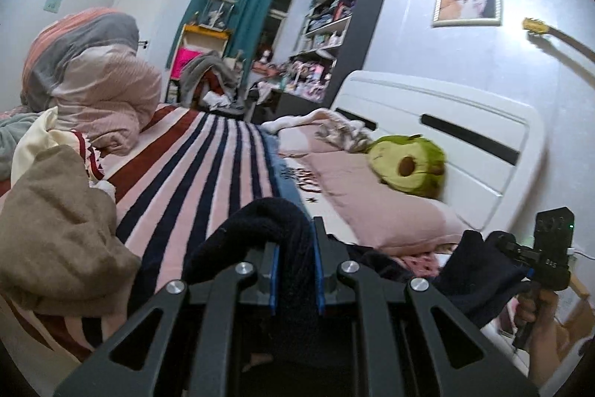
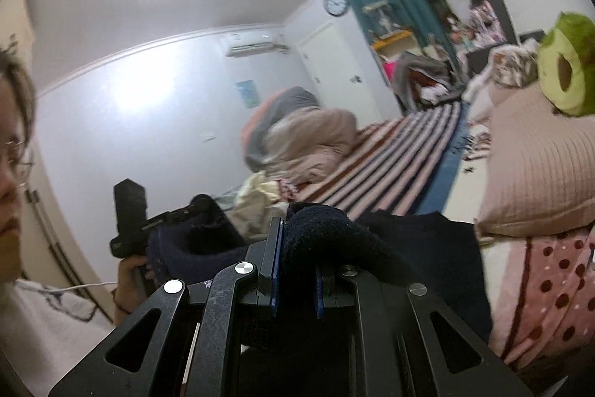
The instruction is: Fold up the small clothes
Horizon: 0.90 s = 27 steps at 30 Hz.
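Note:
A dark navy knitted garment (image 1: 260,226) is held up above the bed between both grippers. My left gripper (image 1: 295,270) is shut on one bunched edge of it, the cloth bulging over the blue pads. My right gripper (image 2: 297,270) is shut on another edge of the same garment (image 2: 334,233), which hangs down to the right. In the left wrist view the right gripper (image 1: 520,255) shows at the far right with cloth in it. In the right wrist view the left gripper (image 2: 163,218) shows at the left, also holding cloth.
A striped blanket (image 1: 208,166) covers the bed. A pile of clothes (image 1: 55,211) lies at the left, a rolled duvet (image 1: 93,84) behind it. A pink pillow (image 1: 372,196) and green avocado plush (image 1: 409,166) lie by the white headboard (image 1: 465,136). The person's face (image 2: 7,173) is at the left edge.

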Each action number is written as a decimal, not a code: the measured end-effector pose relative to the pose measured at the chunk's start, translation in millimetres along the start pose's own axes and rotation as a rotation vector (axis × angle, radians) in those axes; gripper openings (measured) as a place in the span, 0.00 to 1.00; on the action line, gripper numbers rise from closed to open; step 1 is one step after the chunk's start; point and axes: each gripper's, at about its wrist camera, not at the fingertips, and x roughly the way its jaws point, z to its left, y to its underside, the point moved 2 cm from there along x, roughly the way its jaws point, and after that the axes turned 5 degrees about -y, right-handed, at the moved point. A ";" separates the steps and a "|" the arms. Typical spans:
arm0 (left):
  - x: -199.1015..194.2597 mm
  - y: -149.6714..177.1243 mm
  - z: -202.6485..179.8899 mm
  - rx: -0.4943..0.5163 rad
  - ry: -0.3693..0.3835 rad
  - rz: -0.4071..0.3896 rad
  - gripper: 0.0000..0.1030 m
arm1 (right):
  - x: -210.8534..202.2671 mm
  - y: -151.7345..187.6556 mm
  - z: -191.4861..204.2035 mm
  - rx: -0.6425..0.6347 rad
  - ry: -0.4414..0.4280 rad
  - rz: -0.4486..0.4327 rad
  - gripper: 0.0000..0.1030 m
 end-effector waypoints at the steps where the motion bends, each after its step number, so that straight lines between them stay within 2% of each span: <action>1: 12.9 -1.0 3.2 -0.002 -0.016 0.010 0.12 | 7.0 -2.3 -8.2 0.013 0.013 0.006 0.07; 4: 53.0 -3.4 14.7 -0.009 -0.070 0.038 0.12 | 25.1 -7.3 -37.8 0.049 0.064 0.035 0.07; 11: 130.7 2.2 39.8 -0.036 -0.131 0.128 0.12 | 54.4 -10.8 -107.2 0.133 0.157 0.091 0.07; 21: 215.6 19.8 54.2 -0.024 -0.189 0.256 0.14 | 91.8 1.4 -181.3 0.253 0.270 0.205 0.08; 24: 227.1 24.5 53.7 -0.023 -0.188 0.298 0.21 | 97.3 8.0 -196.6 0.328 0.277 0.238 0.11; 27: 224.5 25.5 55.6 -0.030 -0.160 0.314 0.43 | 93.8 12.2 -198.8 0.368 0.259 0.242 0.30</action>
